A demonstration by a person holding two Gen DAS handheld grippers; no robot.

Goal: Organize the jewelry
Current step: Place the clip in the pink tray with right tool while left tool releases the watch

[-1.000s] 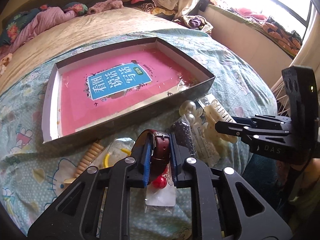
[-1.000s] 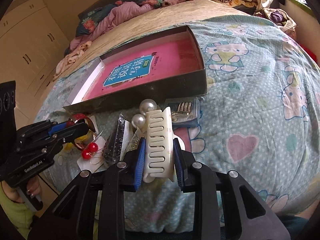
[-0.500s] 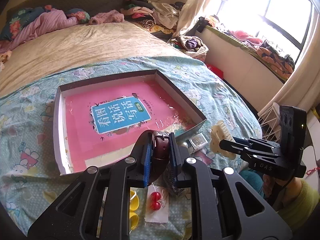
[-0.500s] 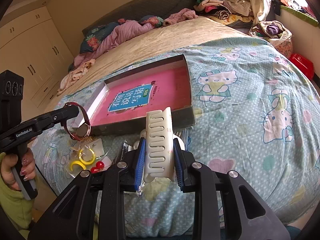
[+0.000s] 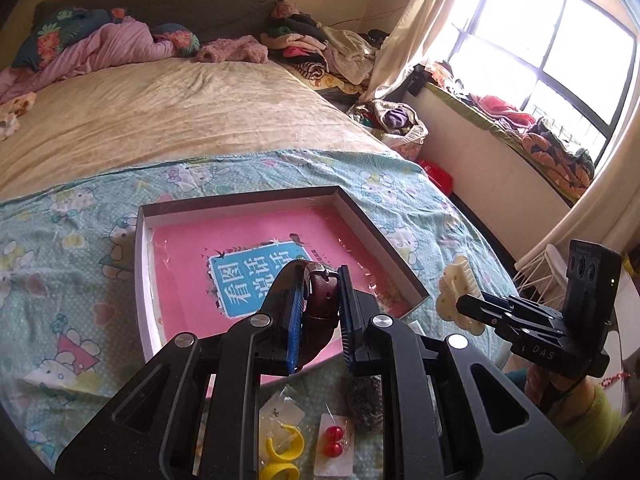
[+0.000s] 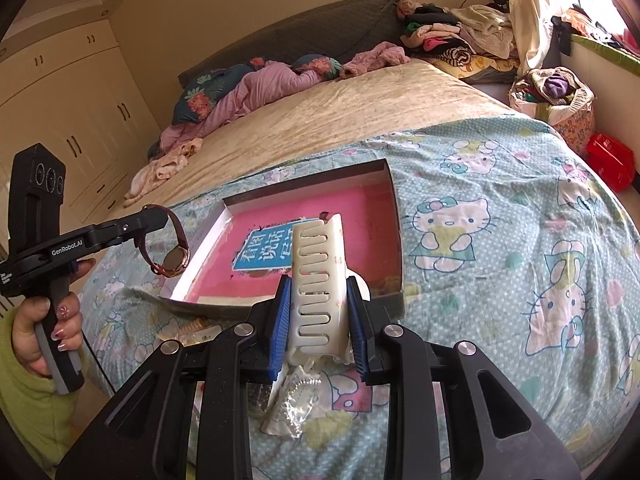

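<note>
My left gripper (image 5: 320, 304) is shut on the maroon strap of a wristwatch (image 5: 320, 300); in the right wrist view the watch (image 6: 170, 246) hangs from it, dial down, at the box's left side. My right gripper (image 6: 318, 316) is shut on a cream hair claw clip (image 6: 318, 276), which also shows at the right in the left wrist view as the clip (image 5: 456, 292). Both are held above the bed, near the front edge of a shallow open box (image 5: 142, 264) with a pink book lying inside. Yellow hoop earrings (image 5: 280, 452) and red ball earrings (image 5: 334, 440) lie below the left gripper.
The box rests on a cartoon-cat quilt (image 6: 500, 248) on a bed. Small clear jewelry packets (image 6: 296, 396) lie at the bed's near edge. Piled clothes (image 5: 320, 52) sit at the far corner, a window (image 5: 560, 48) at right, wardrobes (image 6: 60, 120) at left.
Both grippers have risen from the jewelry pile with the watch and the clip in them. The box now looks lower and farther beneath them, and more of the room shows.
</note>
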